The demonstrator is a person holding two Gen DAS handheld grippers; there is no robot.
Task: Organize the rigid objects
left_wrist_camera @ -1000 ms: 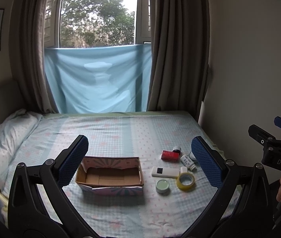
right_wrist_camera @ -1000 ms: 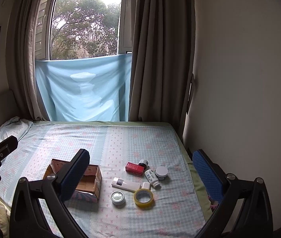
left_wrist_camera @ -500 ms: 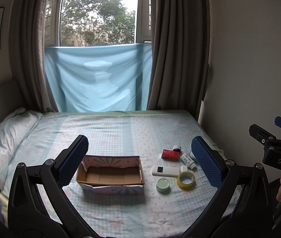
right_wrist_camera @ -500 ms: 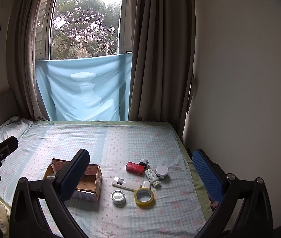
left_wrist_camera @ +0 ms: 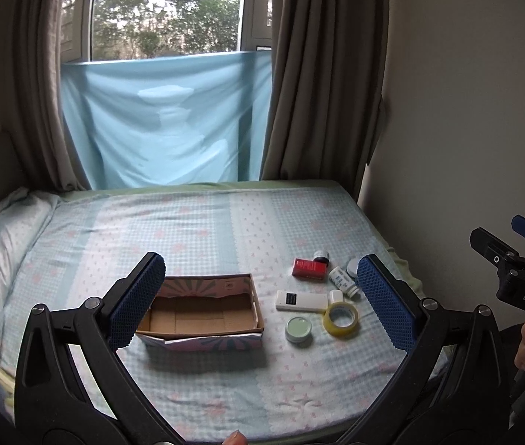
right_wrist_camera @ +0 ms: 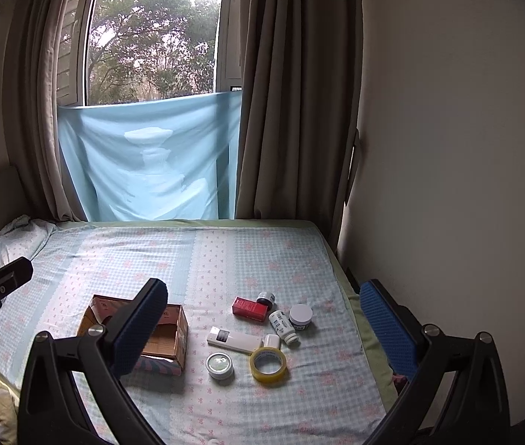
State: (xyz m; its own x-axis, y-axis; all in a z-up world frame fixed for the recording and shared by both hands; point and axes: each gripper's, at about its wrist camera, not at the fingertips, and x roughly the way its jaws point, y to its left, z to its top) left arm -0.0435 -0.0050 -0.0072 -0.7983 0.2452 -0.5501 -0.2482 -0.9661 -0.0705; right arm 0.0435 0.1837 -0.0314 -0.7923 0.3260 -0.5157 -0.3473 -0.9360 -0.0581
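One open box [left_wrist_camera: 203, 311] sits at centre frame, long axis left-right. To its right lie seven items: remote [left_wrist_camera: 301, 301] lying left-right, tape [left_wrist_camera: 341, 318], tin [left_wrist_camera: 298, 329], red carton [left_wrist_camera: 309, 269], bottle [left_wrist_camera: 344, 282], two jars. Both left gripper [left_wrist_camera: 262, 296] and right gripper [right_wrist_camera: 262, 319] hover, fingers wide apart, holding nothing.

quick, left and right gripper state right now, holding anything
Left gripper: open, holding nothing, above the bed.
Right gripper: open, holding nothing, above the bed.
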